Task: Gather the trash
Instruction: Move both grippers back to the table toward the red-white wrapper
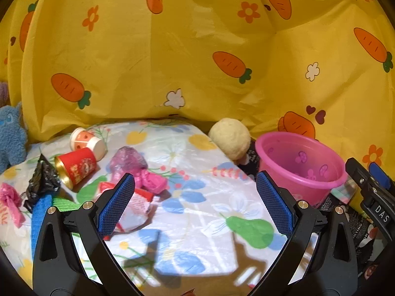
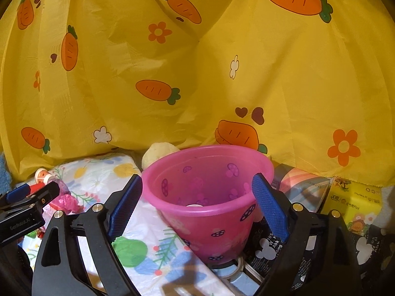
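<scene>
A pink bucket [image 1: 300,167] stands at the right end of the flowered cloth [image 1: 197,209]. Trash lies at the left: a red cup [image 1: 76,167] on its side, a white and orange cup [image 1: 86,141], a purple crumpled wrap [image 1: 127,160], a pink crumpled bag [image 1: 151,181], a black bag [image 1: 42,180] and a red and white packet [image 1: 137,209]. My left gripper [image 1: 195,177] is open and empty over the cloth, the packet just by its left finger. My right gripper [image 2: 197,180] is open and empty, facing the bucket [image 2: 207,197]. Something small and white [image 2: 193,205] lies inside.
A yellow carrot-print sheet [image 1: 197,49] hangs behind everything. A cream ball [image 1: 230,138] sits behind the bucket and a blue plush toy [image 1: 11,135] at far left. A yellow tissue pack [image 2: 355,202], black printed boxes [image 2: 367,246] and tape rolls [image 2: 234,268] crowd the right.
</scene>
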The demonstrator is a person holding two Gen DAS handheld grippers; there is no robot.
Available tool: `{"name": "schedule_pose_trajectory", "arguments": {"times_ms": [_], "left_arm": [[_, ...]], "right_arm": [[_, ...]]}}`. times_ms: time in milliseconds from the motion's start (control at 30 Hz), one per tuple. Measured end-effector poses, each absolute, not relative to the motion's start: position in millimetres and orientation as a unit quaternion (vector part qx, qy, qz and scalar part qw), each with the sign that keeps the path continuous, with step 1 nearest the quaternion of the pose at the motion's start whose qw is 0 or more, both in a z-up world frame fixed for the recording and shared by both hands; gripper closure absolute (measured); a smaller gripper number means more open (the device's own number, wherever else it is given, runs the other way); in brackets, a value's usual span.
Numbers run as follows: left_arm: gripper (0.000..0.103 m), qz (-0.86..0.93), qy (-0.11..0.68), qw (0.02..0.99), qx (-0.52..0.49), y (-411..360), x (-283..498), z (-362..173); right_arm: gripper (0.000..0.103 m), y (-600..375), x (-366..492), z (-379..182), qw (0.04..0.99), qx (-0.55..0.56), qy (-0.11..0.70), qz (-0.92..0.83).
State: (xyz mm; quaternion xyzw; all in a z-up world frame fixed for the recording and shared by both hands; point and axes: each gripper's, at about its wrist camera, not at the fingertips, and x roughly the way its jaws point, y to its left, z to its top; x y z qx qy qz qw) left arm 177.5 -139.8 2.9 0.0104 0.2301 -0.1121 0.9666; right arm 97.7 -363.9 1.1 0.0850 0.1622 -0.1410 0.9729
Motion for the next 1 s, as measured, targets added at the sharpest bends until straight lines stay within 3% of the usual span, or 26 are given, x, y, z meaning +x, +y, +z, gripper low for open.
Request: {"name": "schedule_pose_trajectory", "arguments": {"times_ms": [633, 1000], "left_arm": [[0.006, 0.007, 0.227, 0.974, -0.008, -20, 126, -8], [0.006, 0.076, 0.236, 0.968, -0.028, 40, 119, -18]], "right_arm": [[0.015, -259, 86, 7, 0.984, 0.057, 0.168, -0.032], [0.015, -183, 121, -9, 0.976, 0.032, 0.210, 0.053]]}}
